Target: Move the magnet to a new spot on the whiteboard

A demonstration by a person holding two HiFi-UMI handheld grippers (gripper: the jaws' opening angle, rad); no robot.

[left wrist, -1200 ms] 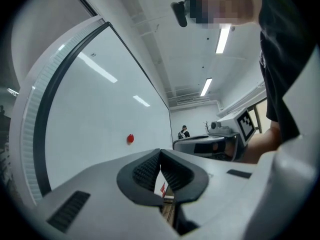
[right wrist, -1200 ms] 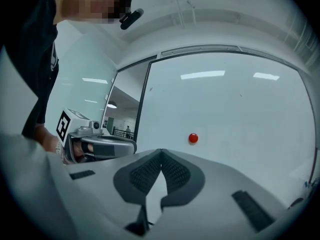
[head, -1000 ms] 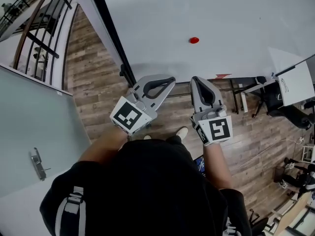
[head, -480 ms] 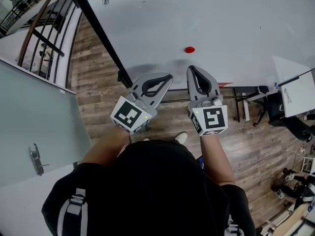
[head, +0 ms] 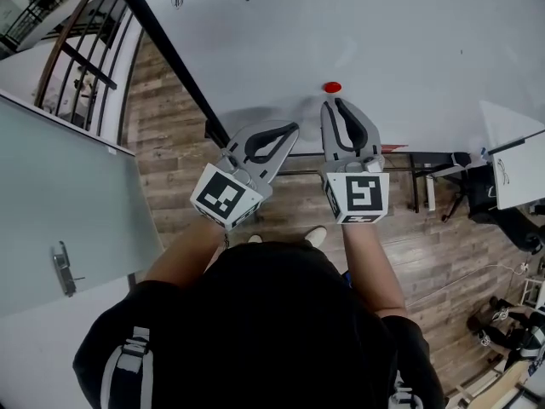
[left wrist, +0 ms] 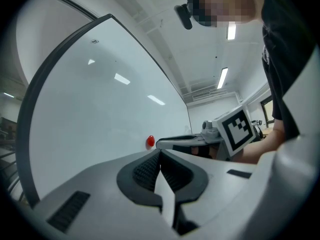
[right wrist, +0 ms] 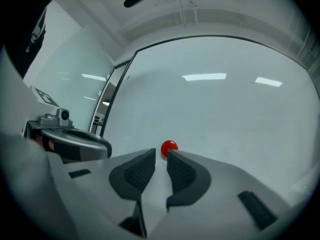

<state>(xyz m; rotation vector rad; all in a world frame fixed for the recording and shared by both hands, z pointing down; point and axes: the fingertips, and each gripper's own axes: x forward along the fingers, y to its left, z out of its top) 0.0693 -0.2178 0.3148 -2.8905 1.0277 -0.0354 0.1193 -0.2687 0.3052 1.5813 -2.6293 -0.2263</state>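
Reach step underway: right claw (head: 334, 103), its jaws just opening to a narrow empty gap, is lining up just short of the red magnet (head: 332, 87) on the whiteboard (head: 383, 32), likely needing to straddle and pinch it next, left claw (head: 292, 129) idling closed.

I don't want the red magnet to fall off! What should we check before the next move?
1. Magnet sticking on the whiteboard: ok.
2. Right tool open wide enough: ok. Its jaws have just been opening and nothing is between them.
3. Magnet between the right tool's jaws: not ok. It sits just past the tips.
4. Right tool lined up with the magnet: ok. The magnet is straight ahead of the gap.
5. Left tool out of the way: ok. It is shut, empty and off to the side.
6. Bare board for a new spot: ok.
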